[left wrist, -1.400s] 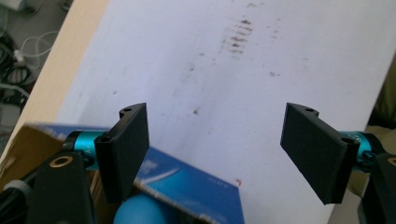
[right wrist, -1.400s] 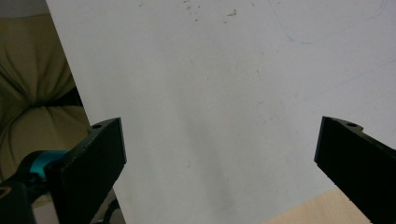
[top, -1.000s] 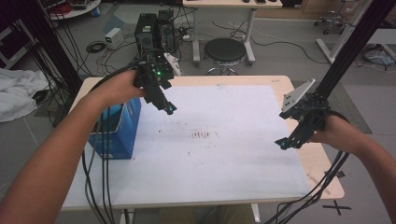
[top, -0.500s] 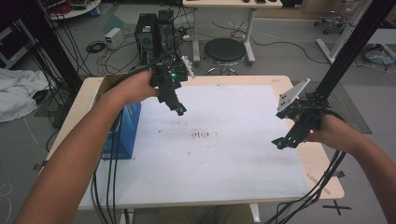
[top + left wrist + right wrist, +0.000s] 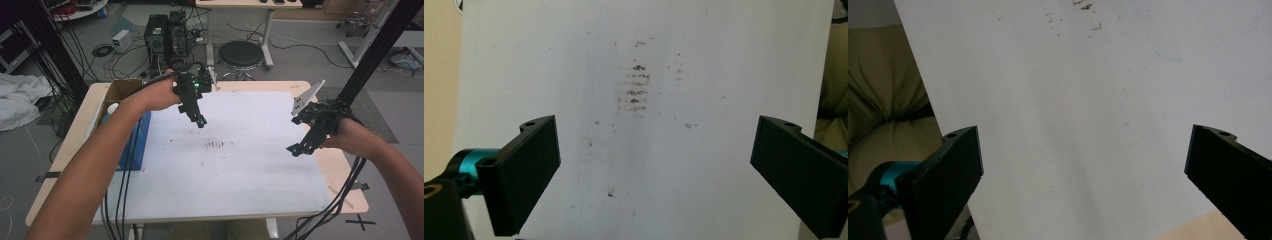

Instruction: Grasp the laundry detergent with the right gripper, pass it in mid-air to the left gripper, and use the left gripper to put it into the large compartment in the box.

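Jaws of both grippers apart and empty, white bottle (image 5: 112, 108) in blue box (image 5: 141, 140), left table edge

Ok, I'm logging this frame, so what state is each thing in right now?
left tongs: open, nothing between them, jaws have just been opening, held above the sheet.
right tongs: open, empty, above the sheet's near right part.
white sheet: flat on the table, brown smudges at its middle.
blue box: at the table's left edge, top open.
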A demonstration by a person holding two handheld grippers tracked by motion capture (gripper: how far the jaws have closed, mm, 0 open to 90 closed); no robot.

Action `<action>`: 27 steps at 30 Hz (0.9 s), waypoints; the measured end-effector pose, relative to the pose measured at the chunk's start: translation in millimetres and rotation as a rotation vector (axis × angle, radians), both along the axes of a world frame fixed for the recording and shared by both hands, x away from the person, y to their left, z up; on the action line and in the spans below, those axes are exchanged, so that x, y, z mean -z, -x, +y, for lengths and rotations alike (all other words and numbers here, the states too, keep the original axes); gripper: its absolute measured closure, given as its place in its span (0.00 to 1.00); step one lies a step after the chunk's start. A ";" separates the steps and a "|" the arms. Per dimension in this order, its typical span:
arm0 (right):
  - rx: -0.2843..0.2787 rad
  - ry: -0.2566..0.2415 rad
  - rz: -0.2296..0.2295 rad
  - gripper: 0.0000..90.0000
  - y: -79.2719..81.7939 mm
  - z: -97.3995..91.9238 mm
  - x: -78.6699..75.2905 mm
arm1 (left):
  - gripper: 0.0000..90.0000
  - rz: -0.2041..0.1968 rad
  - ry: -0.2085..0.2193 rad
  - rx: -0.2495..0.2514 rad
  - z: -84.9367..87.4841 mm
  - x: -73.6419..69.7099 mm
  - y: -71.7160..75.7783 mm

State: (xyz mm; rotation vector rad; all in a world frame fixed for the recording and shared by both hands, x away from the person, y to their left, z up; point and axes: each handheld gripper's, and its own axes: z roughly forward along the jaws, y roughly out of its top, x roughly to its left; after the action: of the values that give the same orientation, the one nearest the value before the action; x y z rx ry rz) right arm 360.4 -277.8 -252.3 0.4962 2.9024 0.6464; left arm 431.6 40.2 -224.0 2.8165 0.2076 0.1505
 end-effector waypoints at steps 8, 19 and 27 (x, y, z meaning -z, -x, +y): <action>-0.009 0.000 0.001 0.01 -3.7 2.2 -1.4 | 0.06 -0.022 0.016 -0.016 -5.9 1.2 -5.3; -0.013 0.008 0.005 0.01 -6.3 6.0 -0.8 | 0.06 -0.013 0.022 0.010 -9.1 3.4 -4.3; -0.017 0.008 0.006 0.01 -5.9 8.2 -1.1 | 0.06 -0.015 0.017 0.020 -8.7 2.6 -1.7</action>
State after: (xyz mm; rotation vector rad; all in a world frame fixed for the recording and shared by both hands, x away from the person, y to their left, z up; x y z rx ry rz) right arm 366.3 -269.6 -251.3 0.4741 2.9165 0.6371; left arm 433.3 31.5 -226.6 2.7984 0.1760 0.1639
